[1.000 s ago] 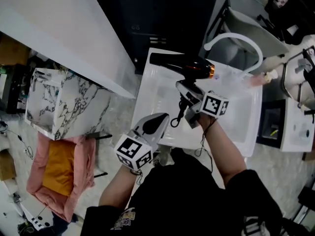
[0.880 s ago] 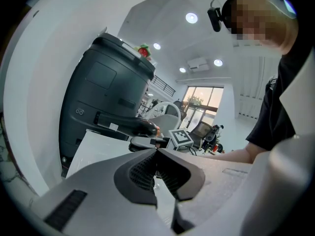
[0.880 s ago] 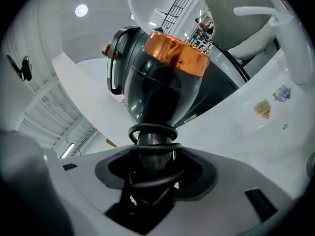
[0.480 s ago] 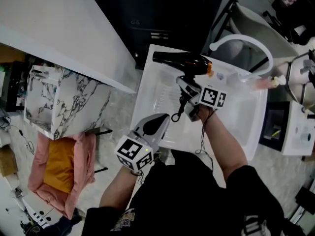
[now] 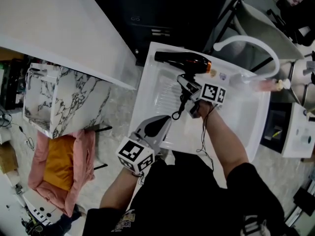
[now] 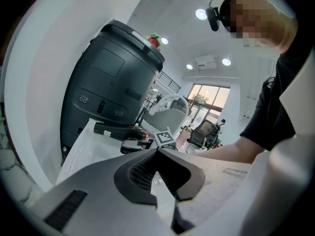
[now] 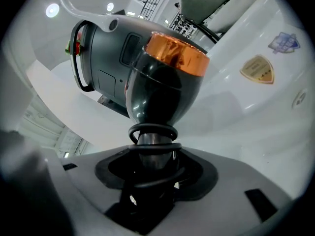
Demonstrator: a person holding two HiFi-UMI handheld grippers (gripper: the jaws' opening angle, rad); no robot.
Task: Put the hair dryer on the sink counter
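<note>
A black hair dryer (image 5: 182, 61) with an orange band lies across the far left part of the white sink (image 5: 246, 127), nozzle pointing left. My right gripper (image 5: 189, 86) is shut on its handle. In the right gripper view the dryer body (image 7: 165, 80) rises straight ahead, and the jaws (image 7: 150, 156) clamp the handle with its coiled cord. I cannot tell whether the dryer touches the sink. My left gripper (image 5: 158, 124) hovers at the sink's near left rim, shut and holding nothing. From the left gripper view (image 6: 158, 154) the dryer (image 6: 118, 131) shows far ahead.
A white arched faucet (image 5: 248, 43) spans the sink's far right. A dark grey cabinet (image 5: 162, 14) stands behind the sink. A white slab (image 5: 54, 28), a marble-patterned box (image 5: 59, 102) and a pink cushion (image 5: 59, 166) lie to the left. Stickers (image 7: 256, 69) mark the sink's rim.
My right gripper has carried the hair dryer a little farther toward the sink's back rim. The left gripper has stayed about where it was.
</note>
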